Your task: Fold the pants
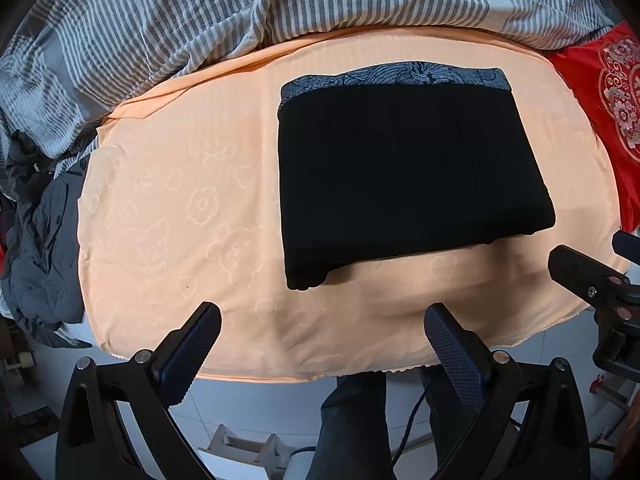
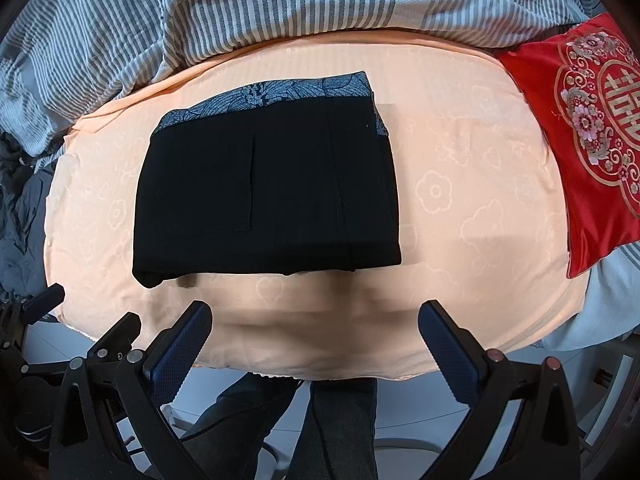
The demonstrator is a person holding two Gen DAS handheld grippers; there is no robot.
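From the left wrist, the left hand-held gripper [image 1: 322, 334] hangs spread and empty over the bed's near edge; the folded black pants [image 1: 408, 184] lie at one o'clock on the peach sheet [image 1: 180, 208]. From the right wrist, the right hand-held gripper [image 2: 316, 330] is likewise spread, pants [image 2: 264, 196] at eleven o'clock, a red cushion [image 2: 592, 132] at two.
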